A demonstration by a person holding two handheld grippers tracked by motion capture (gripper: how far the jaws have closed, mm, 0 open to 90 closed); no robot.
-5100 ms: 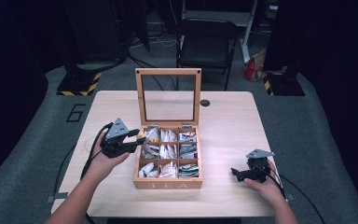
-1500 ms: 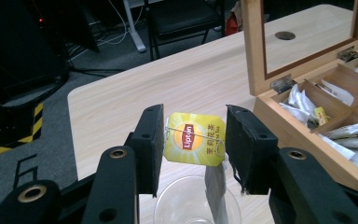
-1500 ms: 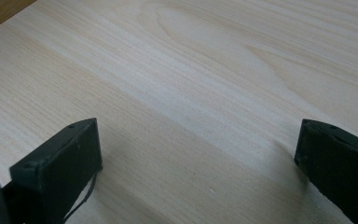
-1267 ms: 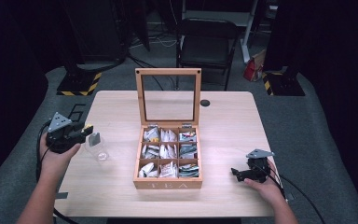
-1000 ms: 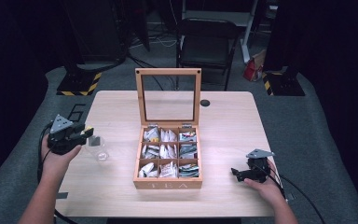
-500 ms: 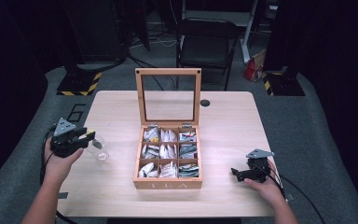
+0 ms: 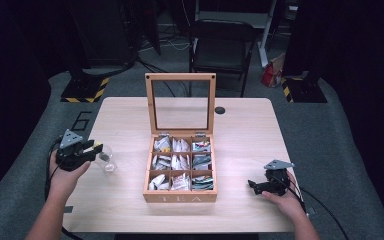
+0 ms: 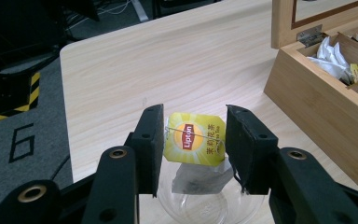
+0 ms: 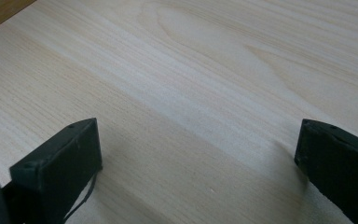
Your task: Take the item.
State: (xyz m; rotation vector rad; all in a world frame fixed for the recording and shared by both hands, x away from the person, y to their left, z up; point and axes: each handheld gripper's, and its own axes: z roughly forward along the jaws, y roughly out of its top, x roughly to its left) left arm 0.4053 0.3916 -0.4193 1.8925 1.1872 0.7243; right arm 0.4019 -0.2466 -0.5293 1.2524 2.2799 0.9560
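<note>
My left gripper [image 7: 96, 149] [image 8: 193, 135] is at the table's left side, shut on the yellow Lipton tag [image 8: 193, 138] of a tea bag. The white tea bag [image 8: 200, 177] hangs under the tag, in the mouth of a clear glass cup [image 7: 106, 159] [image 8: 209, 207] that stands directly below the jaws. The wooden tea box [image 7: 180, 197] [image 8: 317, 98] sits mid-table with its glass lid upright and several compartments of tea bags. My right gripper [image 7: 252, 185] [image 9: 200, 144] rests on the table at the front right, open, with bare wood between its jaws.
The light wooden table [image 7: 245, 130] has a small dark round hole [image 7: 220, 110] near its far edge. A black chair [image 7: 222, 47] stands behind the table. The table's left edge lies close beside my left hand.
My left gripper left the tea box, carried the tea bag to the table's left side, then lowered it to the glass cup. My right gripper has not moved.
</note>
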